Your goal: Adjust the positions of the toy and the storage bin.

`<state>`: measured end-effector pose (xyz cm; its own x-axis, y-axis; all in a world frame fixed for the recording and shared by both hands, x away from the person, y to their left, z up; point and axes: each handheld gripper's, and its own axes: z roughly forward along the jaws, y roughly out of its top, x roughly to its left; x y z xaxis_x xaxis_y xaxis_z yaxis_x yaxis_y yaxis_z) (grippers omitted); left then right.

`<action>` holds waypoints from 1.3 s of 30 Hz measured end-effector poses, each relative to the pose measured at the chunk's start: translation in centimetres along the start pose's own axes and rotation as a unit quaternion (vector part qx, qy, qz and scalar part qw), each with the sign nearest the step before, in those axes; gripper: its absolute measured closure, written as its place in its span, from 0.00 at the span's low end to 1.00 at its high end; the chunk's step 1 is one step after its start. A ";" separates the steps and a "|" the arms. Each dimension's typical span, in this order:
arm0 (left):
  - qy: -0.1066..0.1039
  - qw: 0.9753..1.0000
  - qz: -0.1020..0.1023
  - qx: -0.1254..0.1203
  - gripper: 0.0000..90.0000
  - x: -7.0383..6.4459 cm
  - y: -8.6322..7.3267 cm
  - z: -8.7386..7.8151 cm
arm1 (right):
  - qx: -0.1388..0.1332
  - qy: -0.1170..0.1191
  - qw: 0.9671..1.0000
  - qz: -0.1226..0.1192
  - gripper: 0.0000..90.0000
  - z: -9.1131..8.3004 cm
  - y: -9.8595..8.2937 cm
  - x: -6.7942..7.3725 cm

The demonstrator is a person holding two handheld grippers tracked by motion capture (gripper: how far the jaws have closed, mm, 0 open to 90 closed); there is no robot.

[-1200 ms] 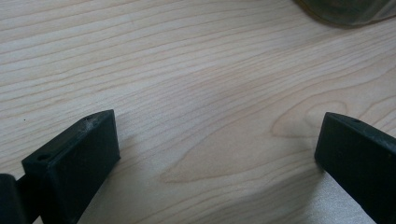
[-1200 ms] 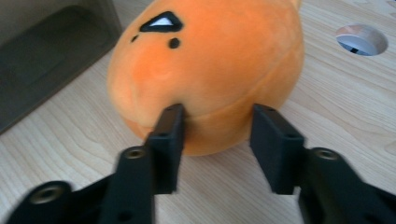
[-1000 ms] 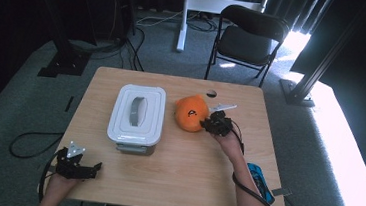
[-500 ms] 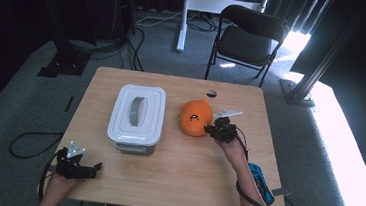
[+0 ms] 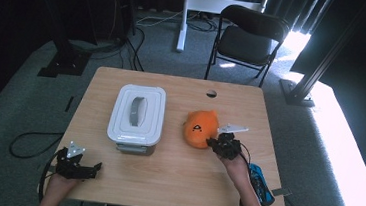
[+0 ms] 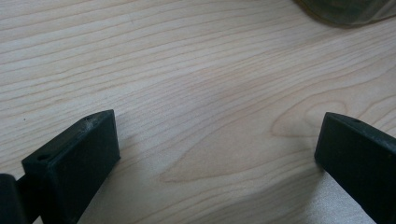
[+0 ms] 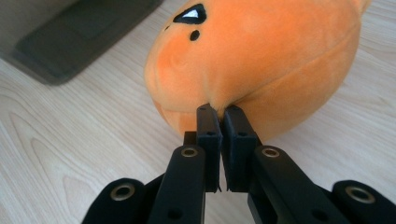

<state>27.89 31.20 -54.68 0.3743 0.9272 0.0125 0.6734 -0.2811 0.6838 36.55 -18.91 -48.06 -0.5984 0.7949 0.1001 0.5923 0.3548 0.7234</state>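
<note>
A black folding metal chair (image 5: 249, 38) stood at upper centre on grey carpet (image 5: 25, 104); bright daylight fell at right.

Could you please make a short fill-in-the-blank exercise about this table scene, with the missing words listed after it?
1. The right gripper has its jaws pinched on the ____ plush toy.
2. The left gripper has its jaws ____, with nothing but bare table between them.
3. The white container stands with its ____ on.
4. In the high view, the plush toy lies to the ____ of the container.

Missing words: orange; open; lid; right
</note>
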 end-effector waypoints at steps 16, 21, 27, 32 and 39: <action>0.000 1.000 0.000 0.000 0.00 0.0 0.0 0.0 | -0.020 0.062 0.997 0.029 0.76 -0.7 -0.2 1.5; 0.000 1.000 0.000 0.000 0.00 0.0 0.0 0.0 | -0.027 0.057 0.998 0.018 0.64 -1.7 -0.4 1.2; 0.000 1.000 0.000 0.000 0.00 0.0 0.0 0.0 | -0.043 0.004 0.999 0.003 0.57 -3.4 -0.4 -1.5; 0.000 1.000 0.000 0.000 0.00 0.0 0.0 0.0 | -0.028 -0.012 0.999 0.011 0.54 -2.9 -0.2 -3.8; 0.000 1.000 0.000 0.000 0.00 0.0 0.0 0.0 | -0.012 0.010 1.000 0.019 0.54 -1.1 0.0 -5.1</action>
<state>27.89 31.20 -54.68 0.3741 0.9273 0.0125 0.6733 -0.2808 0.6840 39.03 -23.47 -47.83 -0.5859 0.7980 0.1411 0.6016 0.3117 0.7354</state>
